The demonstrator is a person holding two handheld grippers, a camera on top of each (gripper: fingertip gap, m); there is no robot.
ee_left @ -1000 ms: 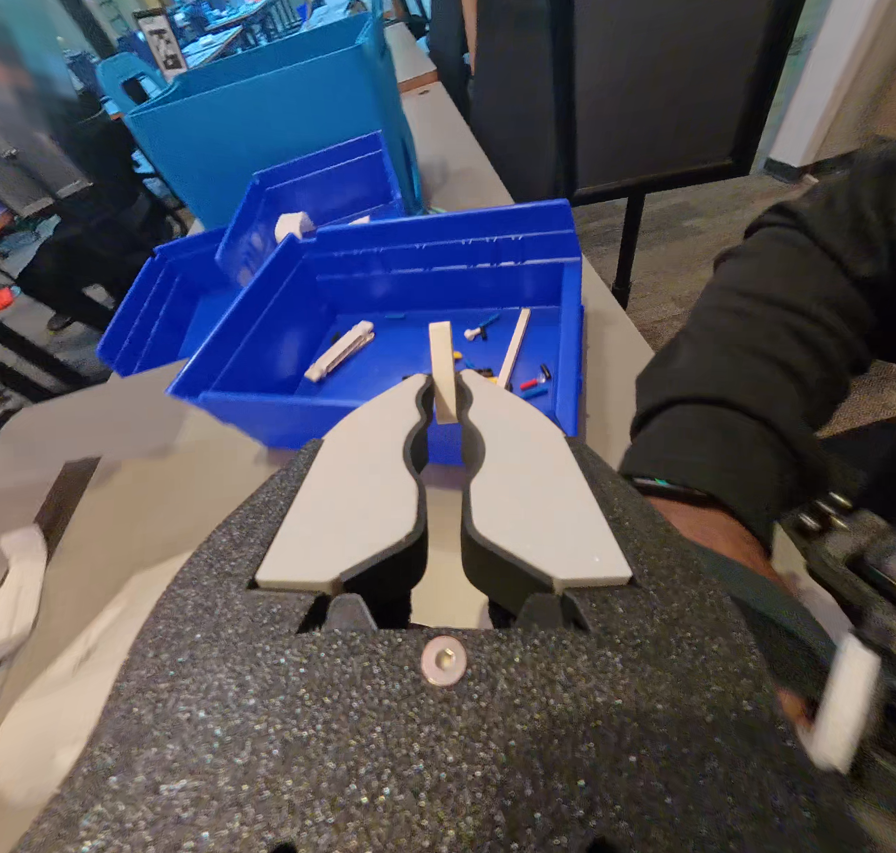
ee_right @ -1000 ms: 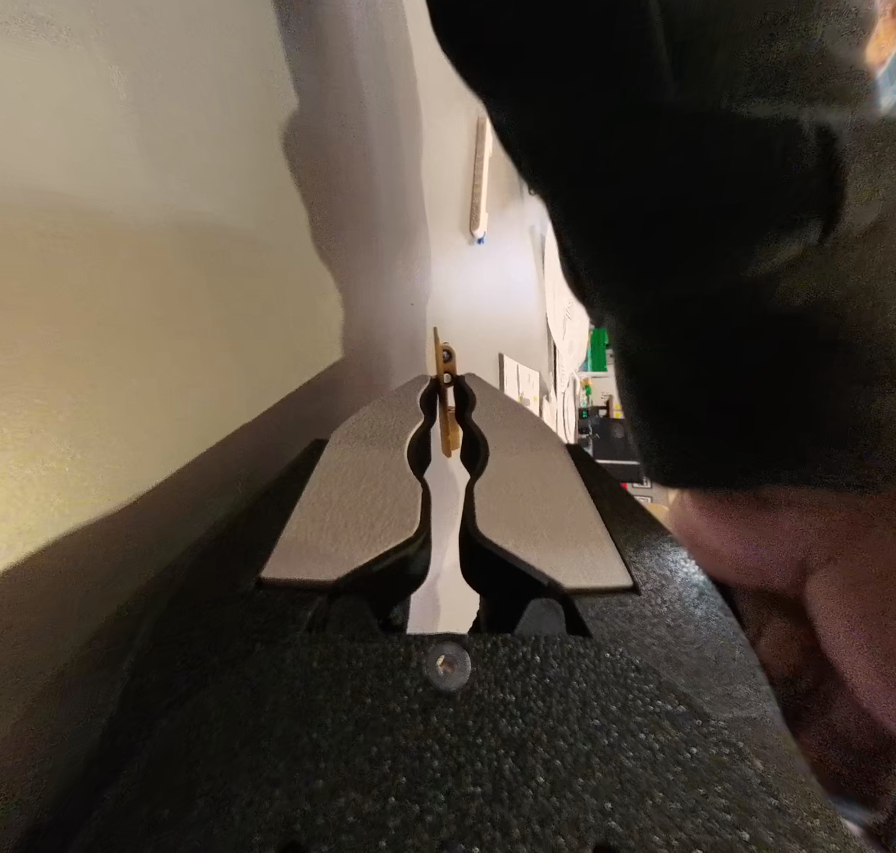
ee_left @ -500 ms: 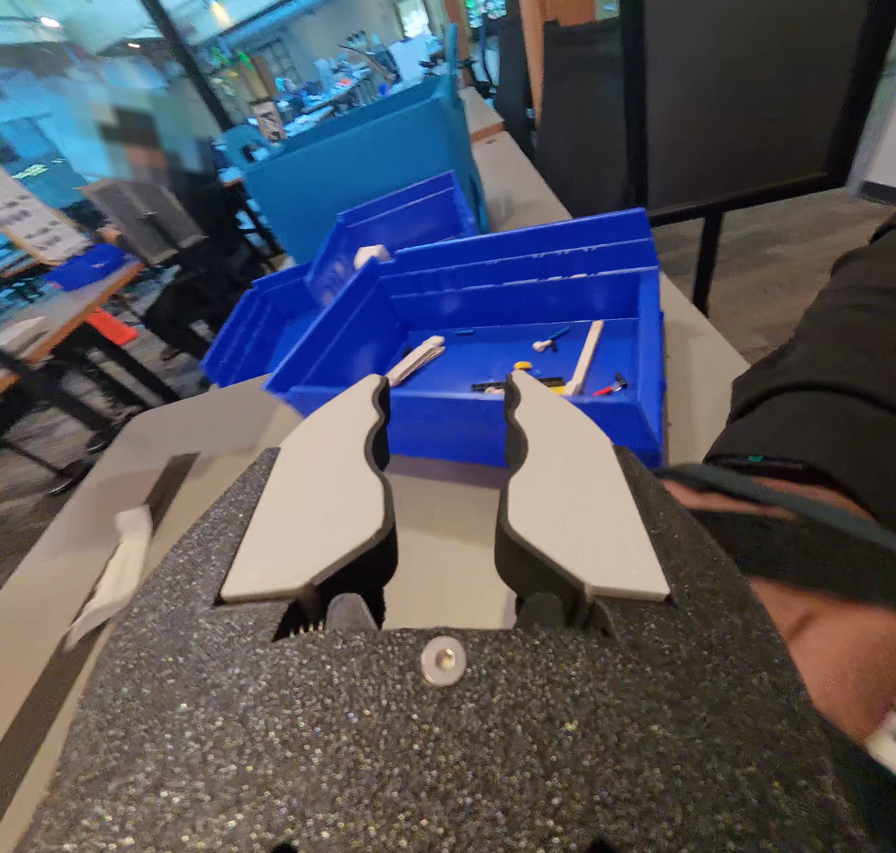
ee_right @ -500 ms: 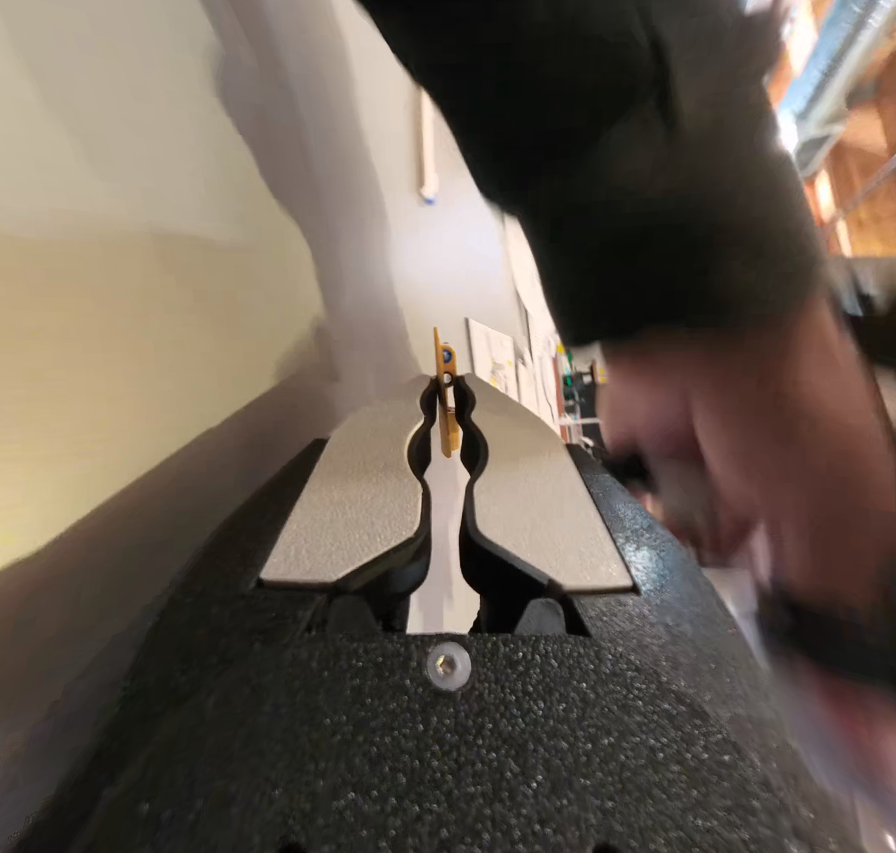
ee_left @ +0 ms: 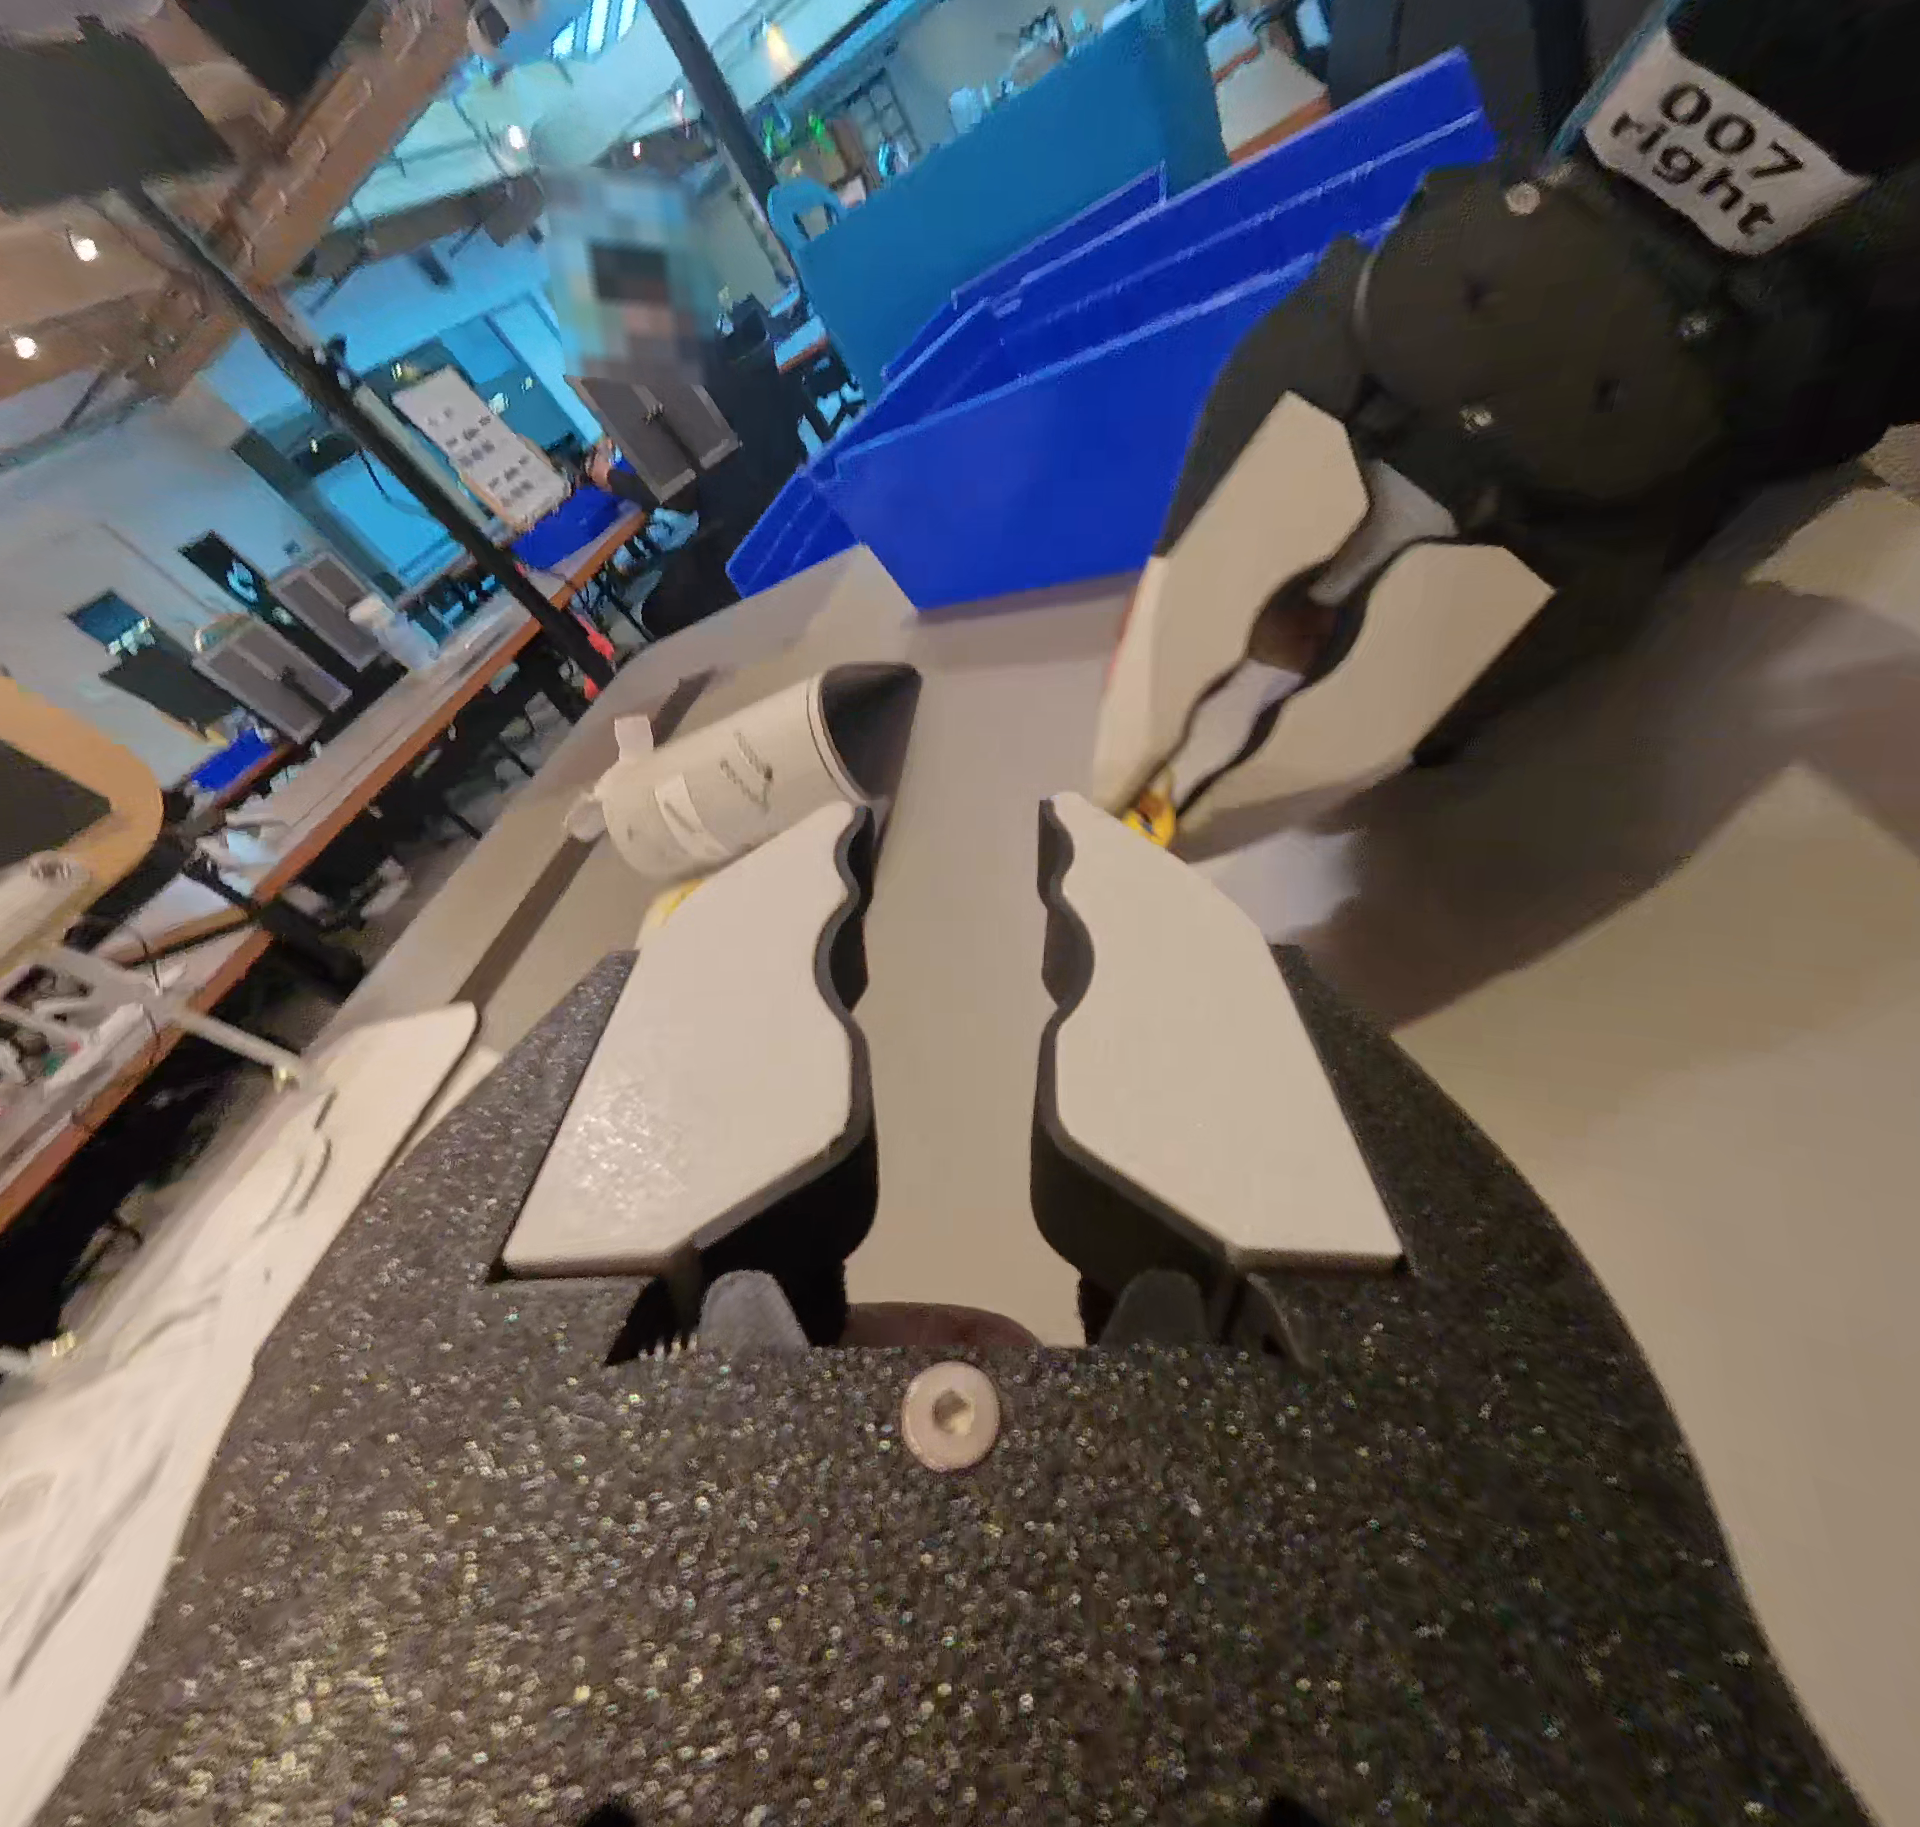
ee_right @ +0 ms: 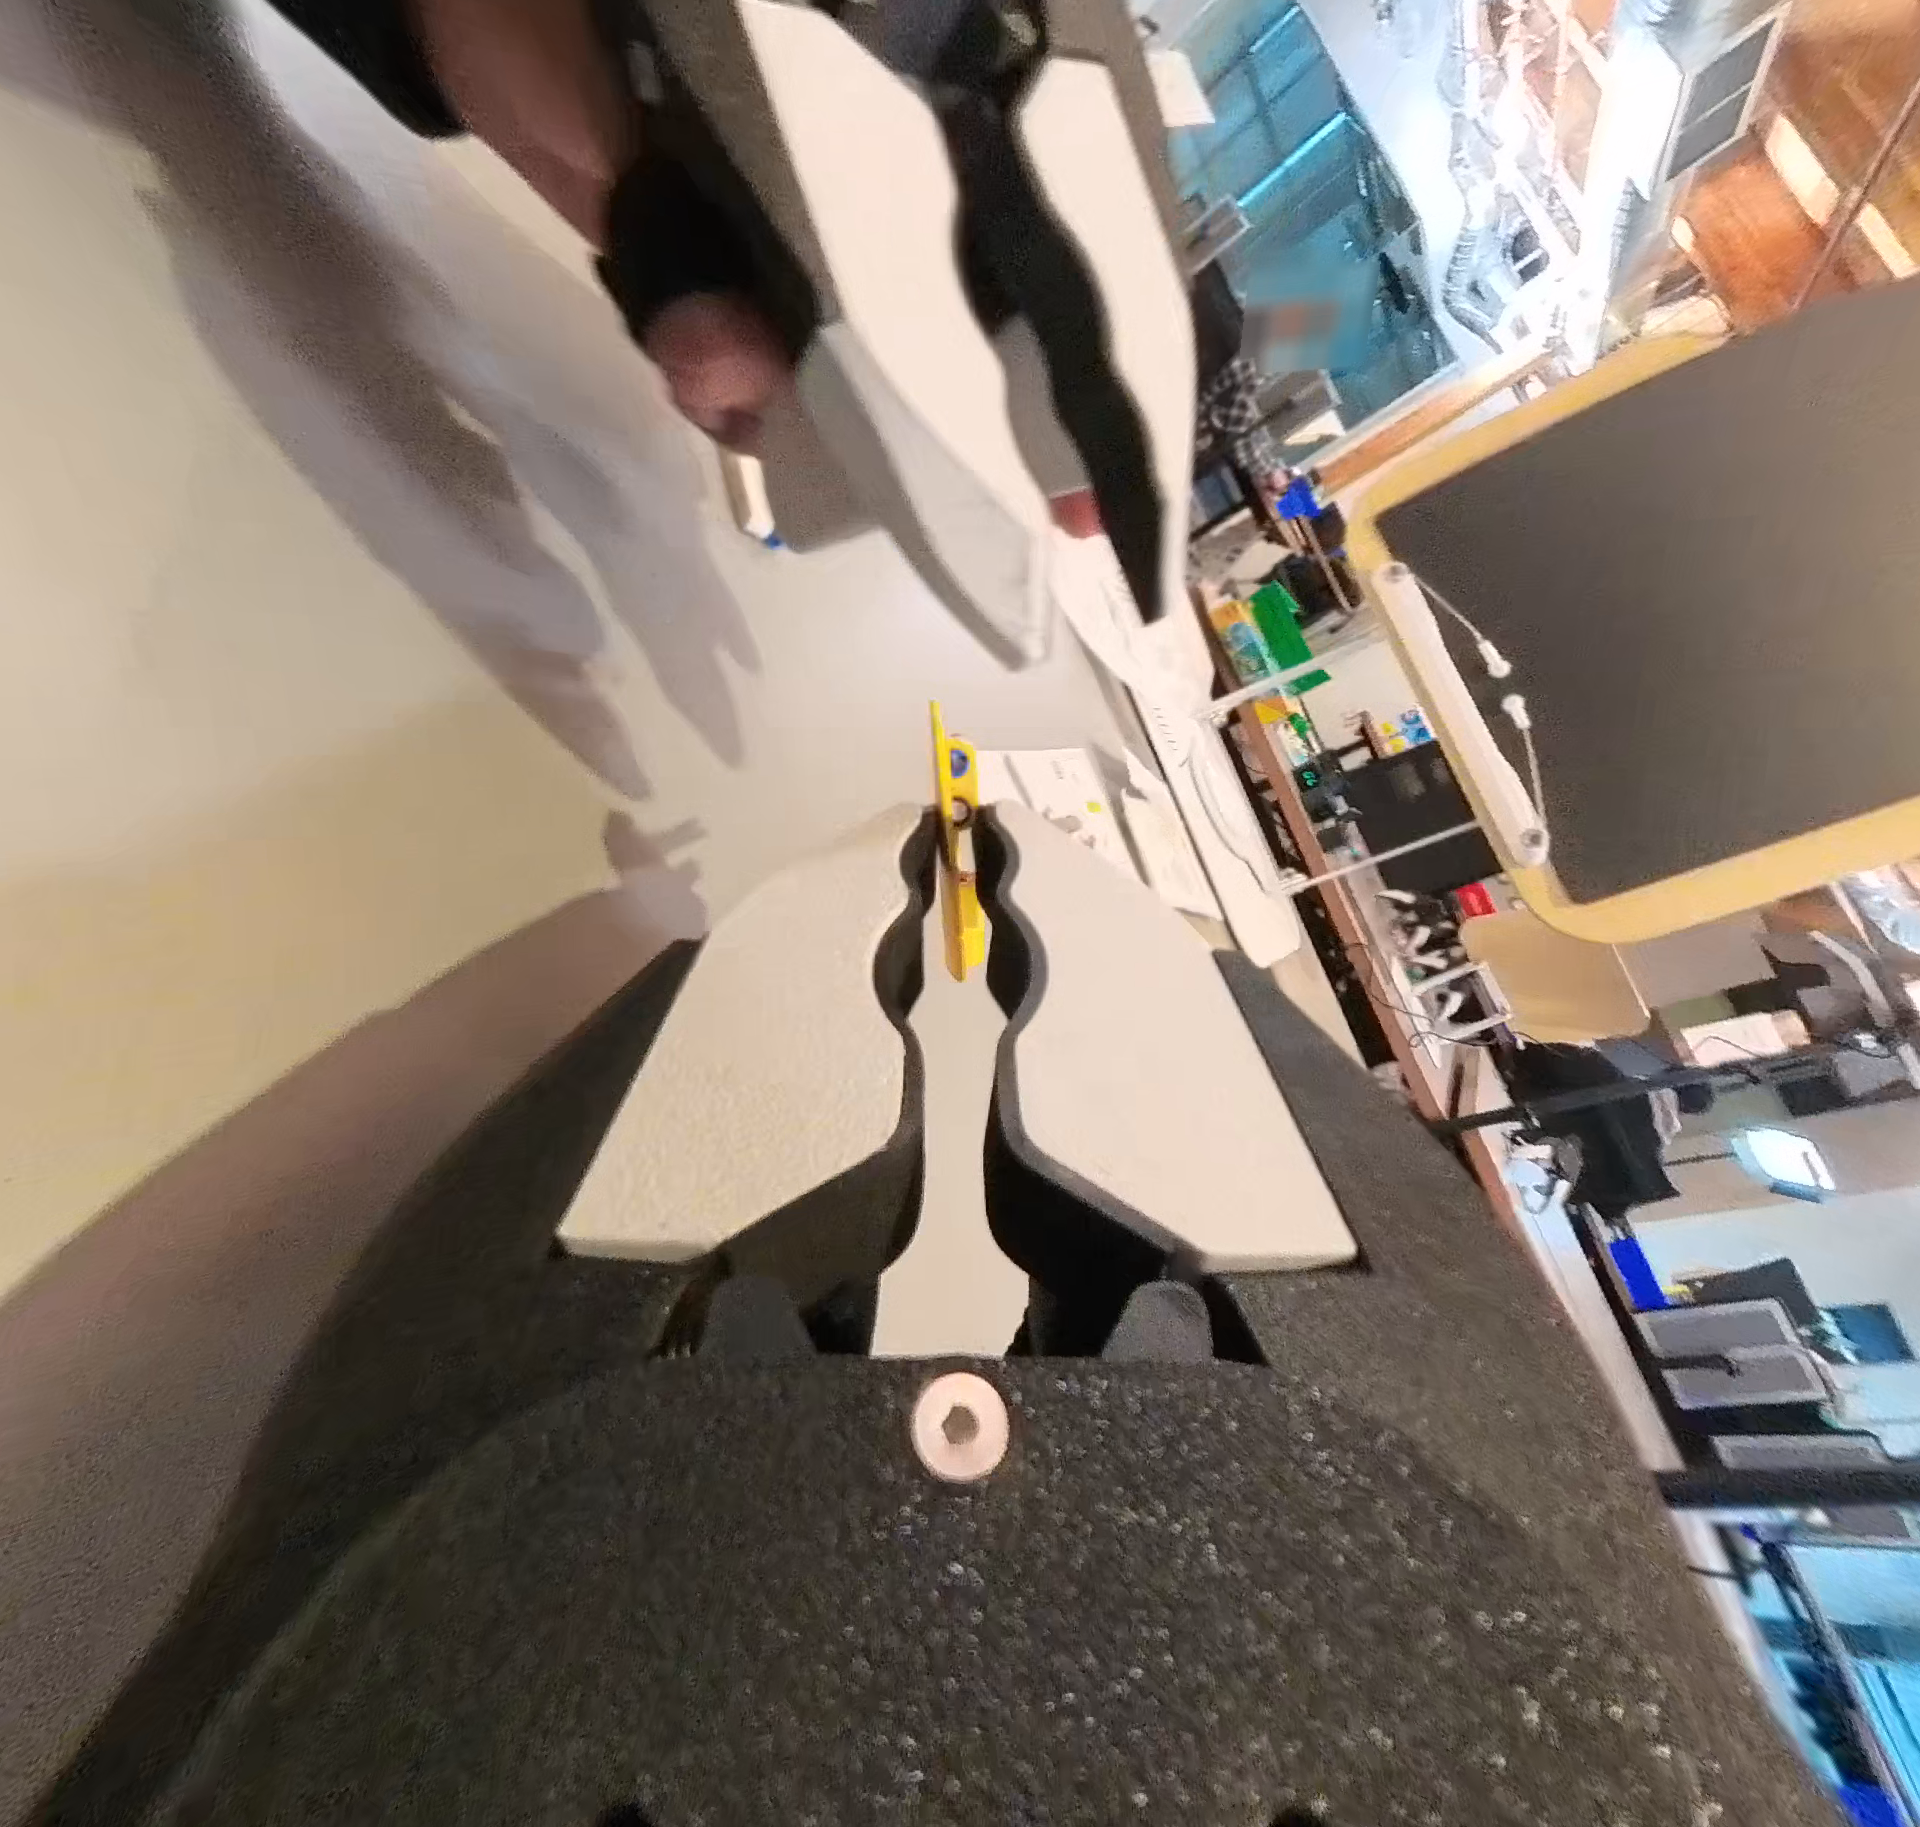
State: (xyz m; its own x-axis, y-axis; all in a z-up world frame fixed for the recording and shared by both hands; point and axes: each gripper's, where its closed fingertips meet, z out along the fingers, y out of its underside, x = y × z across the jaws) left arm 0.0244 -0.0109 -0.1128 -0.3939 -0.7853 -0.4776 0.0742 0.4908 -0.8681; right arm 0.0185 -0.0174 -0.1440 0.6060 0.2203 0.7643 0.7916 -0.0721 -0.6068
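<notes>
— Between the right gripper's [ee_right: 954, 813] fingertips, what is pinched?
— A thin yellow plastic piece [ee_right: 958, 884], clamped edge-on above the grey table [ee_right: 260, 738].
— And the left gripper [ee_left: 951, 821]?
— Parted, nothing gripped; a white paper cup [ee_left: 727, 790] is seen lying beside it, blue bins [ee_left: 1039, 468] beyond.

Bright indoor light, soft shadows on table [ee_left: 1662, 1102] — motion blur, wide-angle edge warp.

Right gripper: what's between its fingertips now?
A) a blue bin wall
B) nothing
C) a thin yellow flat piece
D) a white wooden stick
C: the right wrist view shows the right gripper closed on a thin yellow flat piece that stands edge-on between its fingertips and sticks out past them.
</notes>
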